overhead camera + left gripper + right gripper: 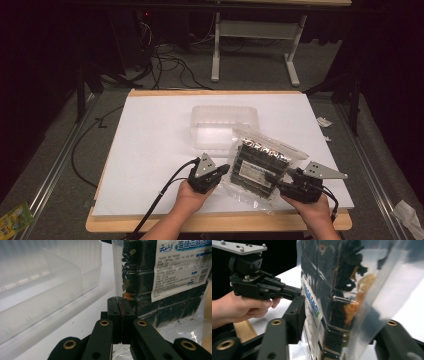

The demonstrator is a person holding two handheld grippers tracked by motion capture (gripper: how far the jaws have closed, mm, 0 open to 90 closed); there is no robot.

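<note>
A clear bag of dark seaweed packets [257, 162] with a white printed label is held between both grippers over the near right part of the white board [150, 150]. My left gripper [225, 170] is shut on the bag's left film edge; in the left gripper view its jaws [121, 303] meet on the film beside the bag [140, 272]. My right gripper [275, 179] holds the bag's right end. In the right gripper view the bag [332, 277] stands upright between the jaws [329, 325], and the far finger is hidden behind it. The left gripper [294, 291] touches it there too.
An open clear plastic container [223, 125] [45, 290] lies just beyond the bag at the board's middle. The wooden table edge [215, 222] runs along the front. Cables [170, 65] and a white table frame [255, 30] lie behind; paper scraps [322, 121] lie to the right.
</note>
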